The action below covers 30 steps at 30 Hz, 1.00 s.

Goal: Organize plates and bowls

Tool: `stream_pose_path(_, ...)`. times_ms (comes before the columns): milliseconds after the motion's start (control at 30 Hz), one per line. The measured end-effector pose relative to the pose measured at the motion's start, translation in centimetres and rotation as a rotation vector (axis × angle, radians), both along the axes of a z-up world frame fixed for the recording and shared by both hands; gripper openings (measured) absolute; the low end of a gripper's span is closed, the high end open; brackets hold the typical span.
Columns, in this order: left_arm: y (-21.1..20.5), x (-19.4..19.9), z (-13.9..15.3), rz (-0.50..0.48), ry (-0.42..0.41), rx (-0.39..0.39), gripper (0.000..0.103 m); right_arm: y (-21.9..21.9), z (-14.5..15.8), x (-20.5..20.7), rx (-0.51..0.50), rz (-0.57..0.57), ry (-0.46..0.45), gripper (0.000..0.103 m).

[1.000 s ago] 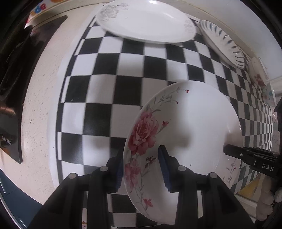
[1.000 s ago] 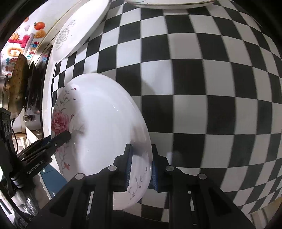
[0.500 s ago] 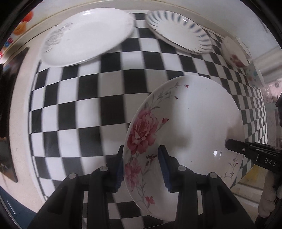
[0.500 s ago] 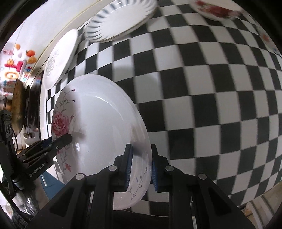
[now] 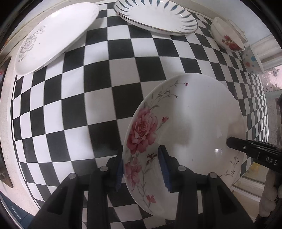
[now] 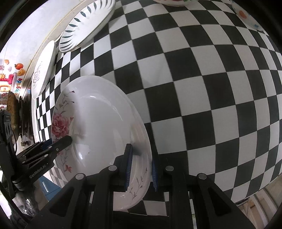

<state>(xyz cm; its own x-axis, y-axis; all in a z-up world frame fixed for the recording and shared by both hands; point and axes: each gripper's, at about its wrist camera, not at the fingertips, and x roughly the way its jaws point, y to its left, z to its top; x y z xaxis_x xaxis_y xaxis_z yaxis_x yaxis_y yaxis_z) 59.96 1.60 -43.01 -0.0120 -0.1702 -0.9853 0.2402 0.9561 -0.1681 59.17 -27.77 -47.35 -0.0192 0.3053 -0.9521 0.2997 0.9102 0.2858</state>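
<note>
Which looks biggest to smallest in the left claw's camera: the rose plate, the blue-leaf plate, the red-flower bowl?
1. Rose plate, but it sits nearest the camera, so that is unsure.
2. Blue-leaf plate.
3. Red-flower bowl, clearly smallest.

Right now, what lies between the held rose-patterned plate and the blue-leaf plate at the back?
Only bare black-and-white checkered cloth lies between the rose-patterned plate and the blue-leaf plate, seen in the left wrist view.
</note>
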Motion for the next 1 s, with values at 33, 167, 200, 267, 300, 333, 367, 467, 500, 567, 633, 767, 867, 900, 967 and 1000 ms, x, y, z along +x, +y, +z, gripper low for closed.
stream_pose_path(33,-0.4,0.0,-0.2,0.001,0.005,0.0,0.034,0.1,-0.1,0.0,-0.002,0.003,0.002,0.021)
stream_pose_path(167,-1.7,0.0,-0.7,-0.004,-0.004,0.021,0.034,-0.2,-1.1,-0.2,0.008,0.002,0.009,0.022)
stream_pose_path(200,-1.9,-0.1,-0.7,-0.007,-0.008,0.027,0.034,-0.3,-1.4,-0.3,0.009,0.004,0.011,0.022)
stream_pose_path(267,-2.3,-0.1,-0.8,-0.005,-0.009,0.03,0.034,-0.7,-1.6,-0.1,0.01,0.018,0.013,0.023)
stream_pose_path(300,-2.4,-0.1,-0.8,-0.003,-0.009,0.031,0.034,-1.5,-1.5,-0.2,0.013,0.024,0.013,0.023)
stream_pose_path(333,-2.5,-0.1,-0.9,-0.002,-0.008,0.033,0.034,-1.3,-1.6,-0.1,0.016,0.034,0.015,0.023)
stream_pose_path(367,-2.7,0.0,-1.0,0.002,-0.007,0.034,0.034,-1.6,-1.6,0.0,0.019,0.042,0.016,0.023)
stream_pose_path(467,-2.3,-0.7,-0.8,0.031,0.002,0.049,0.035,-1.6,-1.7,0.3,0.036,0.071,0.01,0.023)
stream_pose_path(500,-2.6,-0.5,-0.6,0.045,0.005,0.065,0.035,-1.8,-1.6,0.4,0.037,0.075,0.006,0.023)
stream_pose_path(567,-2.1,-0.3,0.3,0.087,-0.012,0.083,0.035,-2.4,-0.9,0.7,0.035,0.084,-0.009,0.023)
stream_pose_path(633,-1.4,-0.3,1.7,0.138,-0.044,0.09,0.035,-3.2,0.6,1.1,0.051,0.081,-0.047,0.024)
stream_pose_path(767,0.3,-0.3,5.8,0.225,-0.173,0.121,0.035,-4.1,4.5,2.6,0.11,0.079,-0.174,0.066)
stream_pose_path(867,2.4,0.8,8.5,0.263,-0.341,0.213,0.043,-3.3,6.5,5.3,0.103,0.135,-0.297,0.078)
stream_pose_path(900,3.1,1.5,9.0,0.28,-0.371,0.221,0.044,-2.9,6.7,6.2,0.087,0.154,-0.31,0.078)
stream_pose_path(967,5.9,2.7,9.2,0.329,-0.378,0.211,0.044,-1.5,6.8,8.9,0.062,0.188,-0.318,0.078)
stream_pose_path(1000,7.1,3.5,9.3,0.36,-0.378,0.196,0.044,-0.8,6.9,10.2,0.077,0.188,-0.328,0.078)
